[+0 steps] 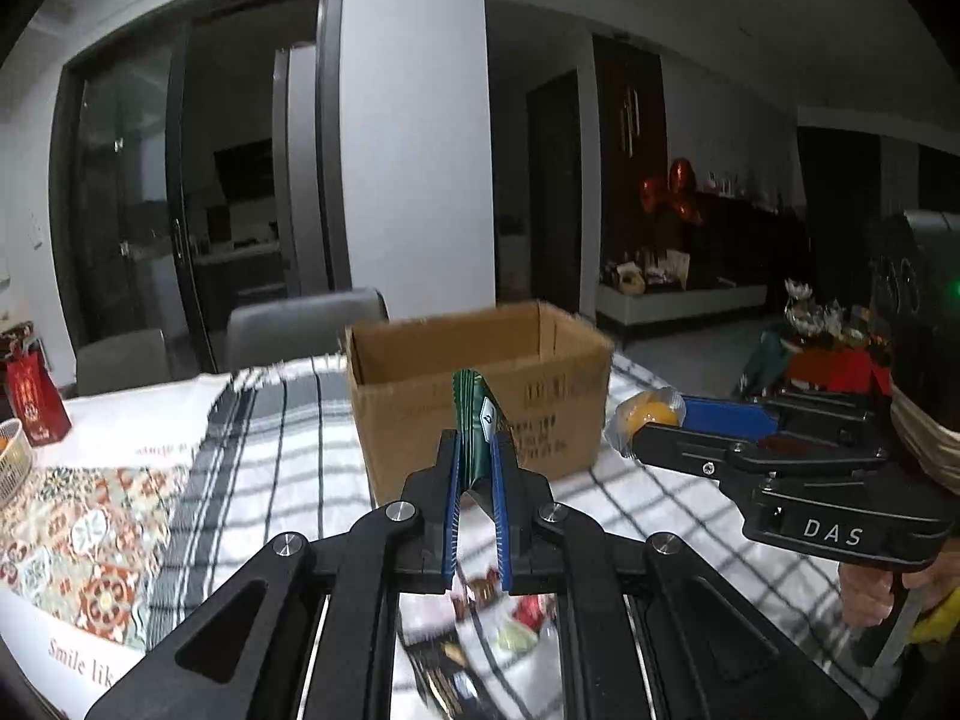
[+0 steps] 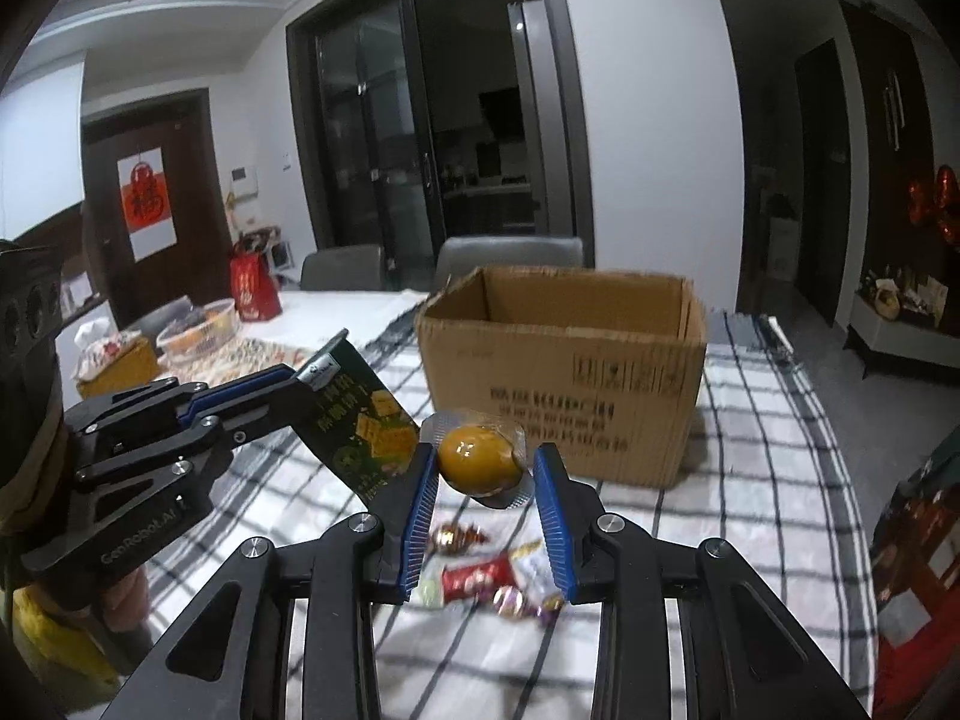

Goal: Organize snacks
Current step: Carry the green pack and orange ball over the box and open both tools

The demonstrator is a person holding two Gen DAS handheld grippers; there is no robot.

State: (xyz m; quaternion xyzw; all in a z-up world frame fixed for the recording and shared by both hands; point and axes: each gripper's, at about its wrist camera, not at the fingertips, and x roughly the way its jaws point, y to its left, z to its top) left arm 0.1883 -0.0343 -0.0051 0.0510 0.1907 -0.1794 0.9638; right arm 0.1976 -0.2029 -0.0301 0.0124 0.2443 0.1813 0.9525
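My left gripper (image 1: 477, 447) is shut on a flat green snack packet (image 1: 474, 420), which stands upright between the blue pads. From the right wrist view, that green packet (image 2: 360, 420) hangs tilted from the left gripper (image 2: 303, 381), above the table. My right gripper (image 2: 483, 462) is shut on a yellow egg-shaped snack in clear wrap (image 2: 477, 459). The left wrist view shows this snack (image 1: 645, 414) at the right gripper's tip (image 1: 651, 429). An open cardboard box (image 1: 480, 372) (image 2: 564, 372) stands just beyond both grippers on the checked cloth (image 2: 750, 450). Loose wrapped candies (image 2: 480, 576) lie below the right gripper.
Grey chairs (image 2: 510, 258) stand behind the table. At the far left are a red gift bag (image 1: 36, 402), a white basket (image 1: 12, 462) and a patterned cloth (image 1: 90, 540). A bowl (image 2: 198, 327) and a tissue box (image 2: 114, 360) sit at the left. A person's hand (image 1: 876, 588) grips the right handle.
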